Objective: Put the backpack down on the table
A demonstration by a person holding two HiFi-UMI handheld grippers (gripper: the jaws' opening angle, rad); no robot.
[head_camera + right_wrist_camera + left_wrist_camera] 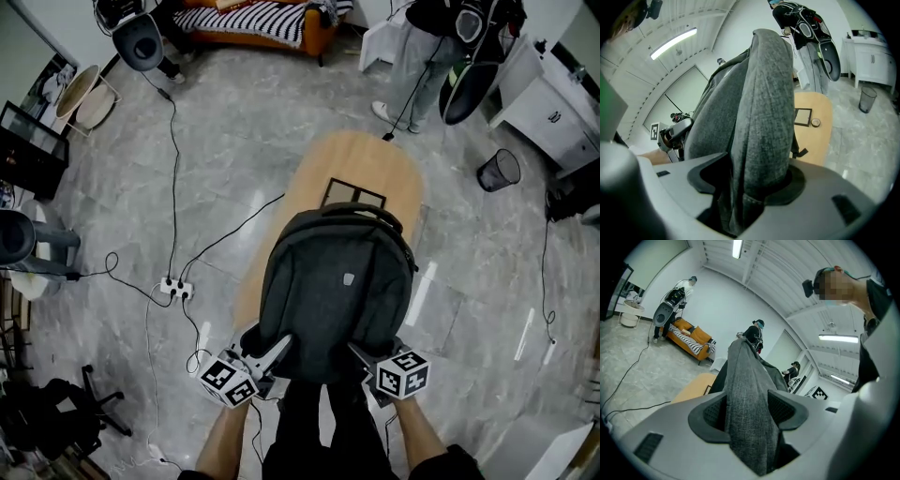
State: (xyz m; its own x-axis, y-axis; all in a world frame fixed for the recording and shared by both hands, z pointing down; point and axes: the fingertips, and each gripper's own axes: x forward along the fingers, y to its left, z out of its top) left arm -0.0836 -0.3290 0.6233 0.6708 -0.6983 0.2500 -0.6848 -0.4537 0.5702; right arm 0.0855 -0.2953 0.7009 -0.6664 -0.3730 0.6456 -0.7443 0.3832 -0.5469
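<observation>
On marble floor (234,141), oval wooden table (375,164), backpack (337,281)

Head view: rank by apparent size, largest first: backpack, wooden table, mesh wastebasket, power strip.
1. backpack and wooden table: too close to rank. The backpack is nearer the camera and covers much of the table.
2. mesh wastebasket
3. power strip

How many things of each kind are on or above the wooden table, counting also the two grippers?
backpack: 1
grippers: 2 (left gripper, right gripper, both shut on the backpack)
black frame: 1
small round object: 1
Total: 5
</observation>
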